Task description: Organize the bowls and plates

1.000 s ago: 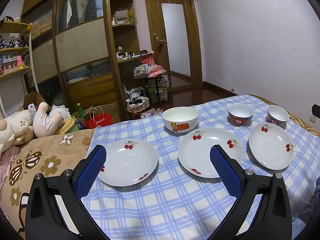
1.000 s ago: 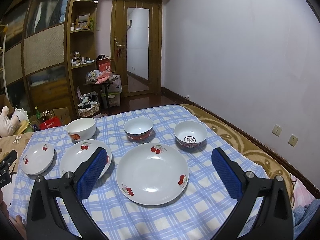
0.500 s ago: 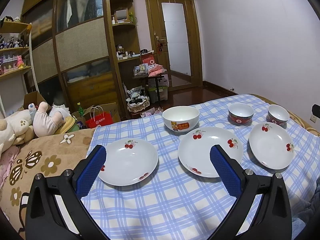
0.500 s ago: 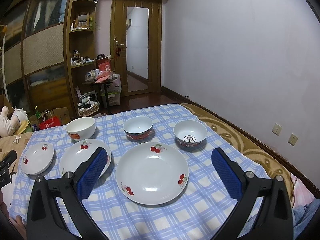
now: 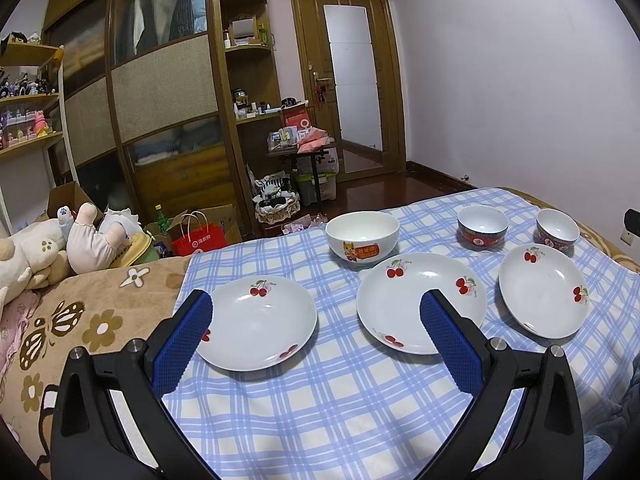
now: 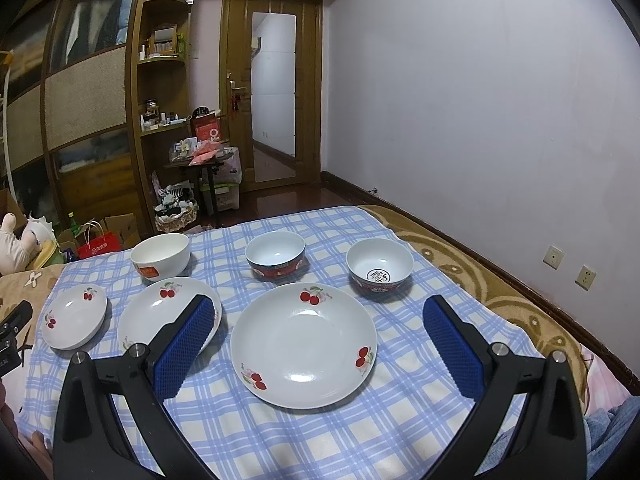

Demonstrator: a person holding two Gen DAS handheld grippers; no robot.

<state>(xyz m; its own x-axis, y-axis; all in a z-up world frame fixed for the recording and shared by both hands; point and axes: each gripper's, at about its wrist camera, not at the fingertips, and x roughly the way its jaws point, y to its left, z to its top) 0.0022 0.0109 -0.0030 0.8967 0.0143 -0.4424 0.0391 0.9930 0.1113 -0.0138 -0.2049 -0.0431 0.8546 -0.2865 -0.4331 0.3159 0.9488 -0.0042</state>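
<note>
Three white cherry-print plates lie in a row on a blue checked cloth (image 5: pixel 340 400): left plate (image 5: pixel 260 322), middle plate (image 5: pixel 416 300), right plate (image 5: pixel 542 290). Behind them stand a white bowl (image 5: pixel 362 238) and two red-patterned bowls (image 5: pixel 482 226) (image 5: pixel 557 230). My left gripper (image 5: pixel 316 320) is open and empty, hovering before the left and middle plates. My right gripper (image 6: pixel 318 328) is open and empty, above the near side of the right plate (image 6: pixel 304 344). The right wrist view also shows the middle plate (image 6: pixel 160 312), left plate (image 6: pixel 74 322) and the three bowls (image 6: pixel 160 256) (image 6: pixel 275 254) (image 6: pixel 379 266).
The cloth lies on a bed with a brown flowered blanket (image 5: pixel 80 320). Plush toys (image 5: pixel 60 244) lie at the far left. A wardrobe (image 5: pixel 160 100), shelves, a red bag (image 5: pixel 198 238) and a door (image 5: pixel 348 92) stand beyond the bed. A wall (image 6: pixel 500 100) runs along the right.
Both grippers have drifted very slightly; the plates and bowls have not moved. Both stay open and empty.
</note>
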